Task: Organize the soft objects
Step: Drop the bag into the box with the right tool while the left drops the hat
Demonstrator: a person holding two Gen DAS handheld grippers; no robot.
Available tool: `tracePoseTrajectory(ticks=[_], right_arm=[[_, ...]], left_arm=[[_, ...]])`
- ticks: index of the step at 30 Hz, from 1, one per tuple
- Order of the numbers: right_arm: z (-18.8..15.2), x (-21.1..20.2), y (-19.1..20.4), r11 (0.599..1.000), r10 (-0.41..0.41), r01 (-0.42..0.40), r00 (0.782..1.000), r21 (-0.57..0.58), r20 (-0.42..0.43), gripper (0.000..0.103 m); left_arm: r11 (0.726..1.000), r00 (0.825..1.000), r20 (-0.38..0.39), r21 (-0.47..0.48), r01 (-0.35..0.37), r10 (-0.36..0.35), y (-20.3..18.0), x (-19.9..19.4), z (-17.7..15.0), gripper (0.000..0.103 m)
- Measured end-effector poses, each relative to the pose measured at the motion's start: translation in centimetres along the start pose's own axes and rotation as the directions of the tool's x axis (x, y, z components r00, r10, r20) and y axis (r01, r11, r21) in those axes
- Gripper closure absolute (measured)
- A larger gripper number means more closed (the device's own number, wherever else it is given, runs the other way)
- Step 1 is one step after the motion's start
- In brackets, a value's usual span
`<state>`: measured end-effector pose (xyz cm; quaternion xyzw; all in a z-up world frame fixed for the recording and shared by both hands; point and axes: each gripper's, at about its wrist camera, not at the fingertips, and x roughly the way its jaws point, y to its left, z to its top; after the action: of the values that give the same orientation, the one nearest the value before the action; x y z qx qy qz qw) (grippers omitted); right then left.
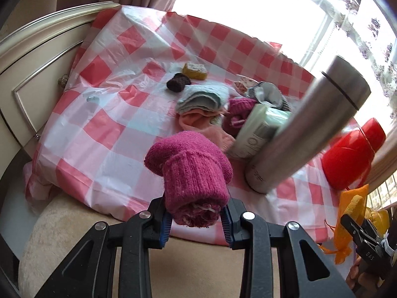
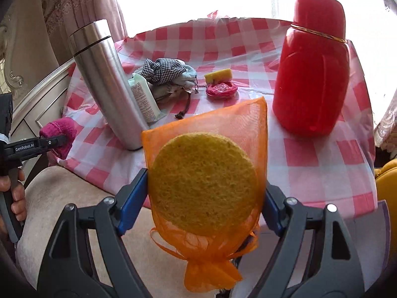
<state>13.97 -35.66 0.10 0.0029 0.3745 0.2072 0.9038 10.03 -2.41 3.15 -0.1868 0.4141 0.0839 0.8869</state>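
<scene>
My left gripper (image 1: 196, 219) is shut on a rolled magenta knit sock (image 1: 191, 171) and holds it over the near edge of the checked table (image 1: 111, 129); it also shows in the right wrist view (image 2: 59, 135). My right gripper (image 2: 206, 198) is shut on an orange mesh bag (image 2: 233, 121) with a round yellow sponge (image 2: 203, 183) inside, held in front of the table; the bag also shows in the left wrist view (image 1: 352, 211). A pile of soft cloths and socks (image 1: 206, 99) lies mid-table.
A steel flask (image 2: 109, 82) and a red jug (image 2: 312, 69) stand on the table. A tube (image 2: 144, 99), a checked cloth (image 2: 163, 70), a yellow sponge (image 2: 218, 75), a pink scrubber (image 2: 221, 90) and a dark scrubber (image 1: 178, 82) lie around. A beige chair seat (image 1: 74, 236) is below.
</scene>
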Motion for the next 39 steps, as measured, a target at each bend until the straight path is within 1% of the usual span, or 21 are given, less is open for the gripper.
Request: tracePoseTrajectory(ticks=[3, 8, 13, 16, 19, 23, 27, 30, 32, 33, 35, 36, 37, 38, 39], right_arm=[[-1.5, -1.6, -1.1, 1.000, -0.013, 0.013, 1.000, 0.028, -0.001, 0.020], [-3.5, -3.9, -3.5, 0.994, -0.074, 0.074, 0.997, 0.074, -0.008, 0.020], [-4.8, -6.4, -6.2, 0.977, -0.178, 0.178, 0.984, 0.121, -0.010, 0.020], [-5.8, -7.7, -7.8, 0.960, -0.246, 0.246, 0.969, 0.134, -0.017, 0.020], [-6.9, -8.8, -9.5, 0.943, -0.296, 0.297, 0.955, 0.152, -0.027, 0.020], [-8.3, -10.0, -11.6, 0.918, -0.356, 0.358, 0.933, 0.172, -0.047, 0.020], [-9.2, -11.2, -13.4, 0.887, -0.416, 0.422, 0.907, 0.187, -0.070, 0.020], [-9.5, -12.1, -14.4, 0.866, -0.456, 0.461, 0.887, 0.194, -0.072, 0.020], [-9.6, -12.6, -14.8, 0.850, -0.481, 0.487, 0.873, 0.198, -0.083, 0.019], [-9.7, -12.7, -15.1, 0.844, -0.490, 0.498, 0.867, 0.199, -0.091, 0.019], [-9.8, -12.8, -15.3, 0.839, -0.497, 0.507, 0.862, 0.197, -0.101, 0.017], [-9.8, -13.0, -15.3, 0.836, -0.500, 0.510, 0.860, 0.201, -0.103, 0.015], [-9.8, -13.1, -15.4, 0.834, -0.499, 0.509, 0.861, 0.212, -0.100, 0.014], [-9.9, -13.3, -15.5, 0.836, -0.491, 0.499, 0.866, 0.226, -0.095, 0.011], [-9.9, -13.4, -15.6, 0.835, -0.490, 0.497, 0.867, 0.236, -0.092, 0.010]], left_arm=[[0.998, 0.999, -0.011, 0.059, 0.036, -0.035, -2.9, -0.8, -1.4, 0.068], [0.986, 0.995, -0.039, 0.134, 0.094, -0.090, -7.4, -1.5, -3.5, 0.068], [0.964, 0.988, -0.081, 0.223, 0.146, -0.131, -12.1, -1.7, -5.7, 0.068], [0.940, 0.980, -0.119, 0.283, 0.190, -0.162, -15.4, -1.7, -7.4, 0.068], [0.915, 0.968, -0.156, 0.327, 0.237, -0.195, -18.3, -1.7, -8.9, 0.068], [0.871, 0.951, -0.199, 0.391, 0.297, -0.235, -22.0, -1.7, -10.8, 0.068], [0.832, 0.930, -0.240, 0.425, 0.358, -0.278, -24.7, -1.8, -12.1, 0.068], [0.805, 0.914, -0.264, 0.440, 0.397, -0.307, -26.3, -2.1, -13.0, 0.068], [0.782, 0.898, -0.287, 0.449, 0.433, -0.333, -27.4, -2.2, -13.4, 0.066], [0.767, 0.888, -0.302, 0.453, 0.454, -0.347, -27.9, -2.3, -13.7, 0.064], [0.735, 0.862, -0.338, 0.457, 0.501, -0.377, -28.8, -2.4, -14.3, 0.053], [0.725, 0.857, -0.348, 0.462, 0.510, -0.381, -29.1, -2.5, -14.6, 0.043], [0.718, 0.858, -0.346, 0.474, 0.509, -0.379, -29.3, -2.7, -14.8, 0.035], [0.714, 0.860, -0.341, 0.484, 0.506, -0.379, -29.4, -2.8, -14.9, 0.032], [0.712, 0.861, -0.338, 0.486, 0.506, -0.381, -29.4, -3.0, -14.8, 0.030]])
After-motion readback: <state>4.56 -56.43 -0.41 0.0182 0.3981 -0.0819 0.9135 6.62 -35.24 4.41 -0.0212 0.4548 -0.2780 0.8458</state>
